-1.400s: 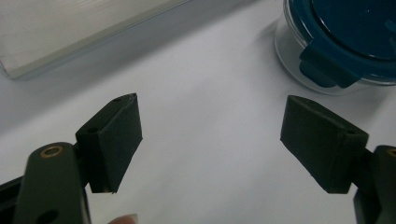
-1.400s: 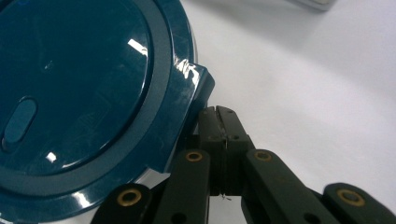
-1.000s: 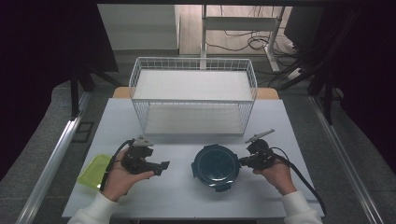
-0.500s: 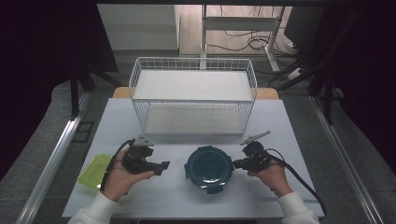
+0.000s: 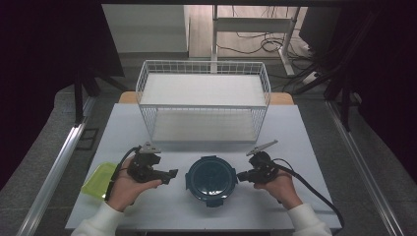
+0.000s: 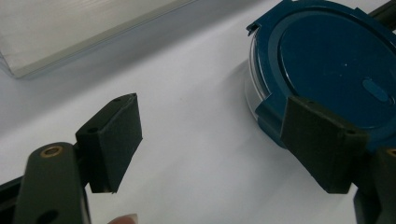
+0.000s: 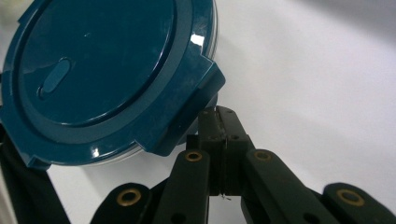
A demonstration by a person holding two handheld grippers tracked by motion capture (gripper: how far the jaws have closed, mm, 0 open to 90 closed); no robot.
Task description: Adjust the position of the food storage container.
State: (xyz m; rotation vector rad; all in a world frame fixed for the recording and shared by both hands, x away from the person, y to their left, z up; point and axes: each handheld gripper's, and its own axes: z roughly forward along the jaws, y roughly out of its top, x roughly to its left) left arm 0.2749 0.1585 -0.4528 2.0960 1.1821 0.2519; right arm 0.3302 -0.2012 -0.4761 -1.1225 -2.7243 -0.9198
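Just in front of the wire basket (image 5: 203, 105), near the front edge of the white table (image 5: 305, 147), sits a round container (image 5: 210, 179) with a dark blue clip-on lid (image 7: 98, 60) over a clear body. It lies between the two grippers, which come at it from opposite sides.

To the container's right, the right gripper (image 5: 244, 175) has its jaws pressed flat together, with nothing between them. In the right gripper view its closed tip (image 7: 219, 122) sits right against, or just under, one of the lid's latch tabs (image 7: 194, 109); whether it really touches I cannot tell.

To the container's left, the left gripper (image 5: 170, 175) stands wide open and empty. In the left gripper view its two pads (image 6: 116, 140) frame bare table beside the container, and one pad lies in front of another latch tab, apart from it as far as I can judge. A yellow-green lid or tray (image 5: 98, 179) lies farther to the left of the container, untouched.

My reading is that the work in hand is unlatching the lid, with the closed right tip used as a lever under the tab. The next move would then call for a small upward flick at that tab. The light container may slide on the smooth table, so the left gripper would do well to close on the rim or brace that side first.
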